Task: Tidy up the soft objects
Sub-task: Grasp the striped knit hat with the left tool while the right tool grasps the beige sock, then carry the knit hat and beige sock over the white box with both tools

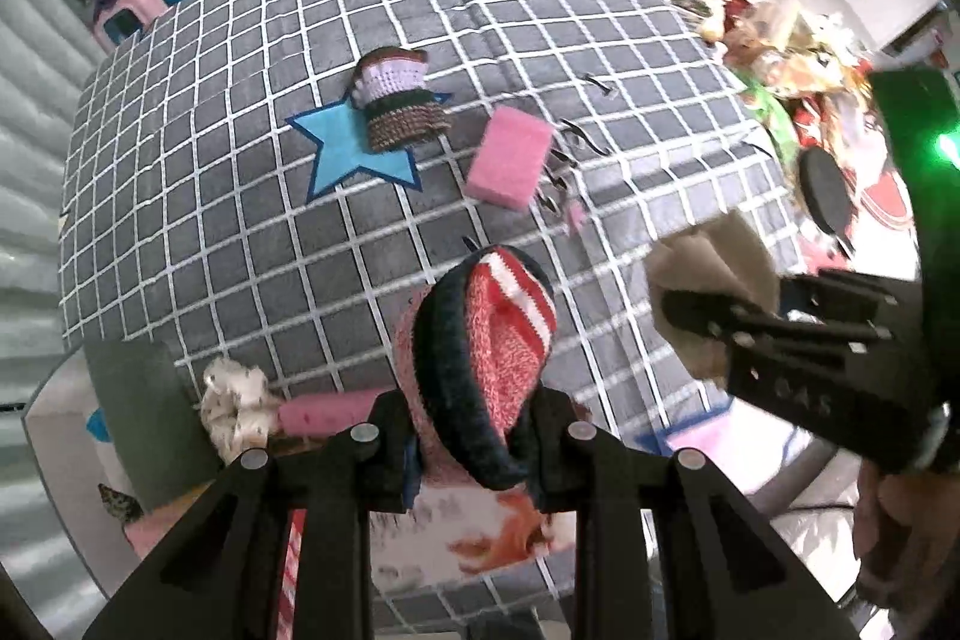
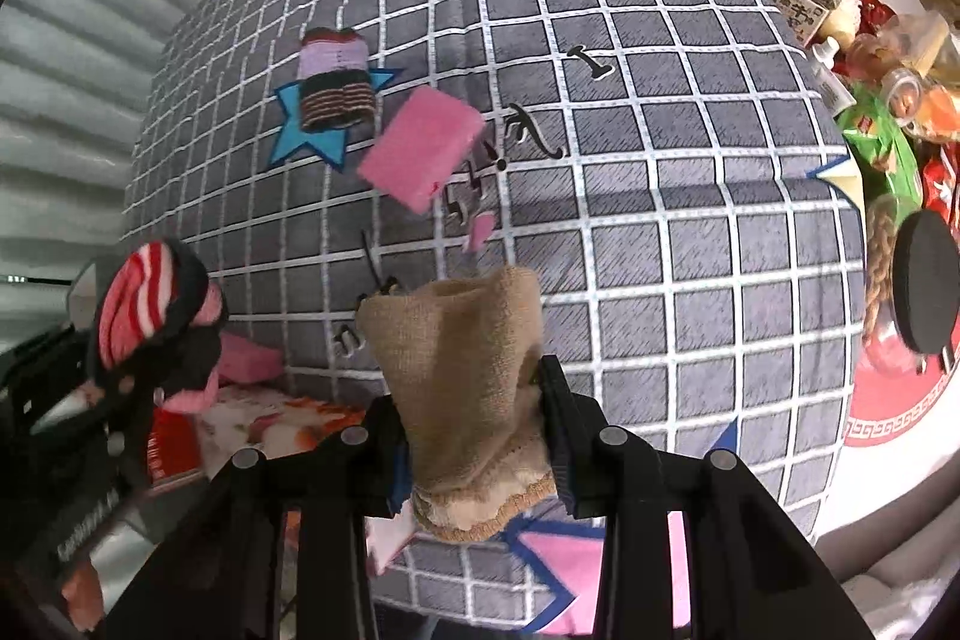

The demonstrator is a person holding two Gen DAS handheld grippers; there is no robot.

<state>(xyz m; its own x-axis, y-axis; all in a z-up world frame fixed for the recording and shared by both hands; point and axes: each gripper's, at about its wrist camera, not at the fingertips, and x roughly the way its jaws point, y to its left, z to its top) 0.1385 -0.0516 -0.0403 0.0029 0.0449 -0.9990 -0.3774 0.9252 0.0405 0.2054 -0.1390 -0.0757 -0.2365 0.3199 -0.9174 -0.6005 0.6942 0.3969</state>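
1. Left gripper point(image 1: 474, 436) is clamped on a rolled red/white/navy striped sock point(image 1: 486, 358), held above the grey checked cloth point(image 1: 240, 232); low centre of the left wrist frame. The same sock shows at mid left of the right wrist frame.
2. Right gripper point(image 2: 474, 436) is clamped on a tan sock point(image 2: 462, 376), also lifted off the cloth, low centre of its frame. In the left wrist view it sits at mid right.
3. Judged status: both items are picked up, neither placed yet. Mid-transfer.
4. Left to sort on the cloth: a knitted lilac/brown striped piece point(image 1: 399, 100) on the blue star point(image 1: 342, 148), upper centre-left, and a pink sponge point(image 1: 510, 160) just right of it, not touching.
5. Lower left of the left wrist frame: a pale patterned scrunchie-like item point(image 1: 231, 400) touching another pink sponge point(image 1: 324, 412) at the cloth's edge. Possibly the drop-off spot; can't tell, no container clearly visible.
6. Clutter in the upper right of both frames looks unrelated.
7. Rough progress: early to mid, several soft items still loose.
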